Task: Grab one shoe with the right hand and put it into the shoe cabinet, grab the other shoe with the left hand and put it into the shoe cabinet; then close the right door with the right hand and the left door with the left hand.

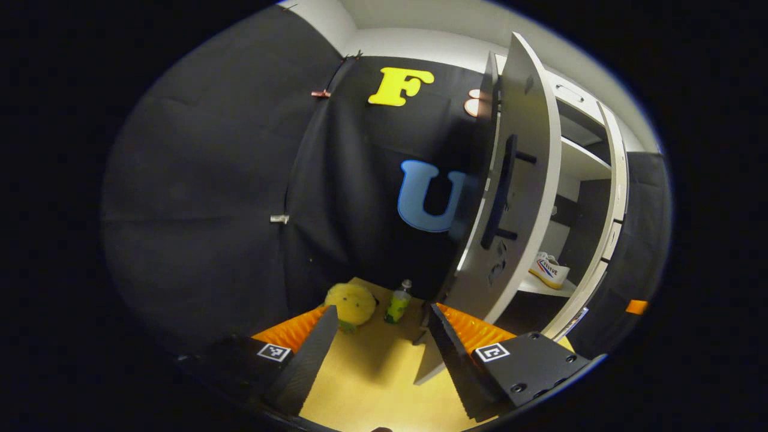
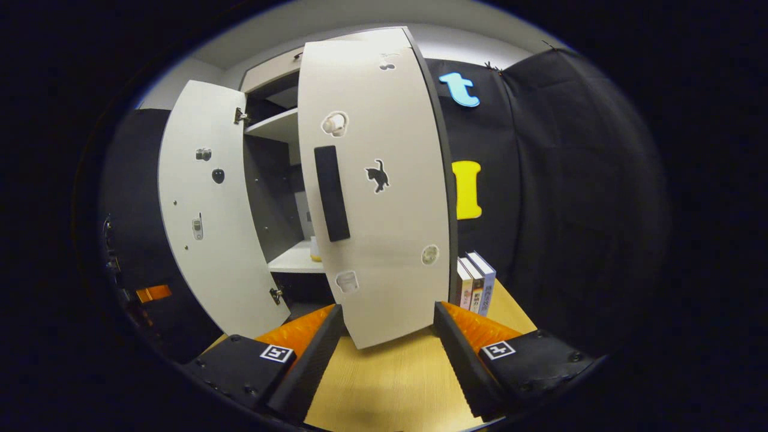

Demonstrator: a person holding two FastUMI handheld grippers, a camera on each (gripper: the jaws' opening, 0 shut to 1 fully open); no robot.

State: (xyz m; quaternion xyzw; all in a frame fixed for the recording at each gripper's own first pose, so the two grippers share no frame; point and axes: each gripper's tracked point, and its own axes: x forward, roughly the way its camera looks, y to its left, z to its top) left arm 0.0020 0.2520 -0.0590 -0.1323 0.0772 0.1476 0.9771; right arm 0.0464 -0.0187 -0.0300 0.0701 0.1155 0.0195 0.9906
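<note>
The shoe cabinet [image 2: 288, 180] stands with both doors ajar: right door [image 2: 378, 192] nearest, left door [image 1: 522, 180] beyond. 1 shoe [image 1: 549, 270] sits on its lower shelf. Left gripper [image 1: 378, 354] and right gripper [image 2: 387, 354] gape wide, holding nothing.

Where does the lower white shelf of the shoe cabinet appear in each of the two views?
Left gripper view: lower shelf, right of centre, just past the near door, carrying a white shoe.
Right gripper view: lower shelf, left of centre, beside the door with the black handle.
Shared landmark: the upper shelf above it.
</note>
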